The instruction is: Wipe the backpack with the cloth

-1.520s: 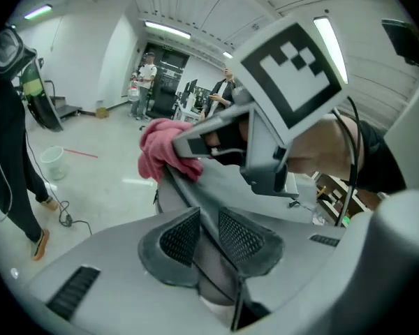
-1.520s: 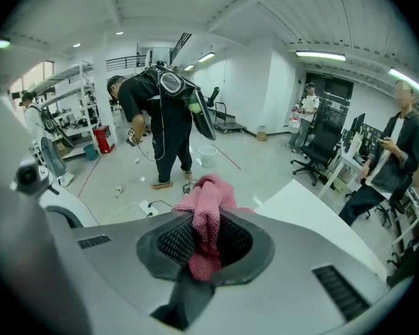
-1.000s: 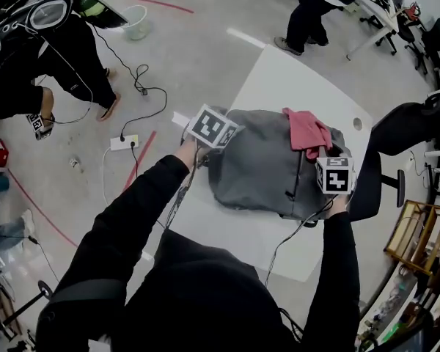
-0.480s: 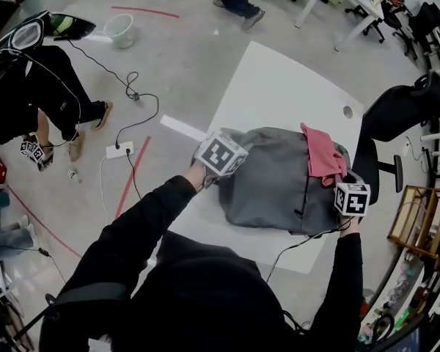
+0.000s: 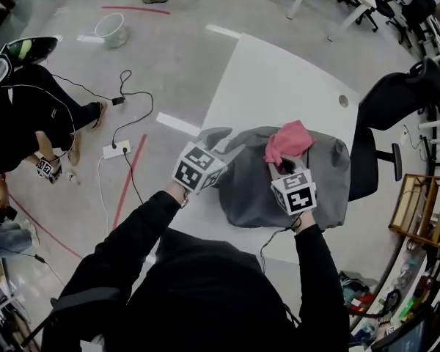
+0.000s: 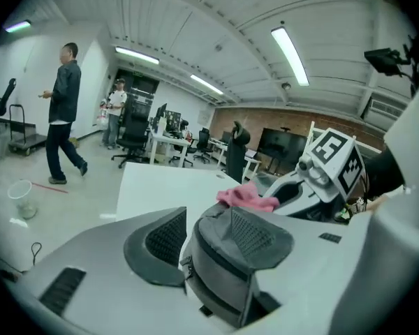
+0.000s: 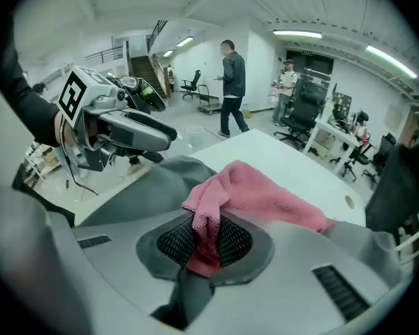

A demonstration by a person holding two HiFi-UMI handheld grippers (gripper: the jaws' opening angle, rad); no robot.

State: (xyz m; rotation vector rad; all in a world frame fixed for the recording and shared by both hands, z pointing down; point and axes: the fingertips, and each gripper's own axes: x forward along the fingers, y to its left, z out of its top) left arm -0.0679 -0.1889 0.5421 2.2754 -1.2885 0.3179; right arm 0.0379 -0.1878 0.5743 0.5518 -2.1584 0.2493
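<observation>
The grey backpack [image 5: 323,178] lies flat on the white surface [image 5: 279,79], its long axis running from the left tongs [image 6: 188,237] toward the black chair [image 5: 365,169] just beside its other end. Those tongs have just been opening, and the backpack's corner sits loose between them. The right tongs [image 7: 206,241] clench the pink cloth [image 5: 289,139] atop the backpack; their marker cube [image 5: 294,191] hides part of it

One backpack [image 5: 308,185], one cloth [image 5: 287,139], two hand-held grippers [image 5: 218,141] [image 5: 279,164].

text: none legible | labels, brands, numbers, signs: none readable in any view
</observation>
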